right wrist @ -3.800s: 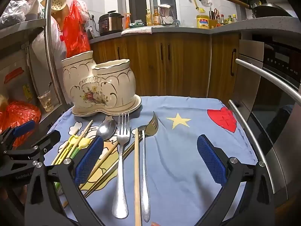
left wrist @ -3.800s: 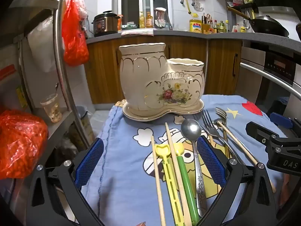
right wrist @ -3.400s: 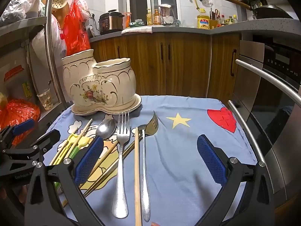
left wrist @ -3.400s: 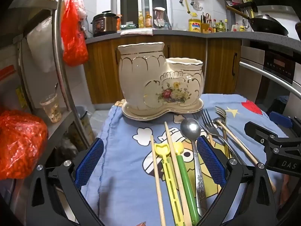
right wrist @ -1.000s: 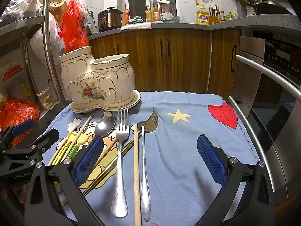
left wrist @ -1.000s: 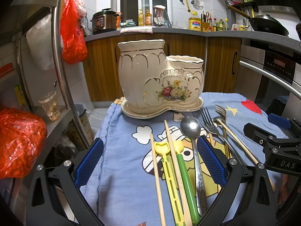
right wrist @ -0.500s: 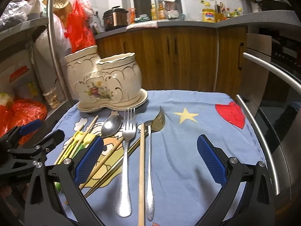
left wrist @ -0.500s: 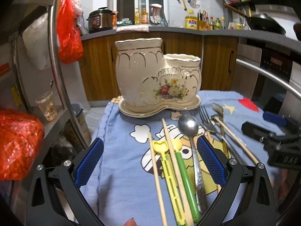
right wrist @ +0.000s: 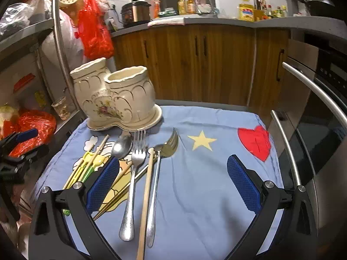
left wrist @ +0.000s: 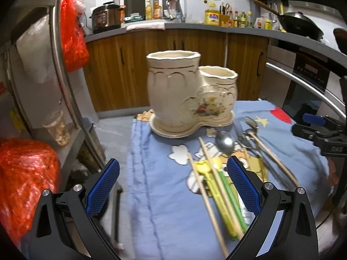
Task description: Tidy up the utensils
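A cream ceramic two-cup utensil holder [left wrist: 186, 95] [right wrist: 117, 99] stands at the far end of a blue cartoon cloth [left wrist: 160, 195] [right wrist: 206, 184]. Loose utensils lie in front of it: a metal spoon [left wrist: 224, 139] [right wrist: 121, 146], a silver fork [right wrist: 132, 179], a second fork [right wrist: 161, 169], wooden chopsticks [left wrist: 203, 192] [right wrist: 145, 201], yellow and green plastic utensils [left wrist: 225, 197] [right wrist: 86, 166]. My left gripper [left wrist: 171, 186] is open and empty above the cloth's left side. My right gripper [right wrist: 172, 184] is open and empty over the forks' handles.
A metal rack with red bags [left wrist: 26, 179] and a plastic cup [left wrist: 56, 127] stands left of the table. An oven with steel handles [right wrist: 314, 99] is on the right. Wooden cabinets [right wrist: 206, 60] are behind.
My left gripper has swung left and risen a little, so the utensils now sit toward its right finger. My right gripper has lifted and tilted slightly. Nothing on the cloth has moved.
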A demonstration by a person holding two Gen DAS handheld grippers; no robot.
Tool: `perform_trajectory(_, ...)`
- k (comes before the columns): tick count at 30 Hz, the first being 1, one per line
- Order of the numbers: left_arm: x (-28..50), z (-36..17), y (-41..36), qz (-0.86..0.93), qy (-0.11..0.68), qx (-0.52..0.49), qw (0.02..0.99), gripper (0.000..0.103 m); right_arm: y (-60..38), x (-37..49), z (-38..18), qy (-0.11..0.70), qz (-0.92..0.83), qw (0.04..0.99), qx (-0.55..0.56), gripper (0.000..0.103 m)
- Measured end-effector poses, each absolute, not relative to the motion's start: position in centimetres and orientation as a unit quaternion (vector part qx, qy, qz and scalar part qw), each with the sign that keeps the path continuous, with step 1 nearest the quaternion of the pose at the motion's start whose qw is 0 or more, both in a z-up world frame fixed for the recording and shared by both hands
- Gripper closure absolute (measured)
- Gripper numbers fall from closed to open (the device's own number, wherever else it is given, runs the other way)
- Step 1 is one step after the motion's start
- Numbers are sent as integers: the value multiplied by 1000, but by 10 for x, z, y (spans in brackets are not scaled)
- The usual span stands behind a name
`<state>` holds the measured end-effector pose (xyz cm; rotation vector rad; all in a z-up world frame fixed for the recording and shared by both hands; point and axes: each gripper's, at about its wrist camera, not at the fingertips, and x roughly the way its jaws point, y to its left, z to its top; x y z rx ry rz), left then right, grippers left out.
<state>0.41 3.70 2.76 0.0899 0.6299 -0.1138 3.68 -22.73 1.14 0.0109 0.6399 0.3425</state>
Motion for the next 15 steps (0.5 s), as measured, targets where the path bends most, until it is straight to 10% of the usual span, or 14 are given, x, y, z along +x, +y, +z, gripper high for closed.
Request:
perform_trajectory(5, 8, 22, 39, -76, 326, 28, 942, 5, -215, 45, 2, 348, 188, 918, -22, 9)
perform_trajectory(15, 15, -2, 36, -71, 363, 40, 928, 31, -189, 63, -18, 399, 213, 890, -61, 72)
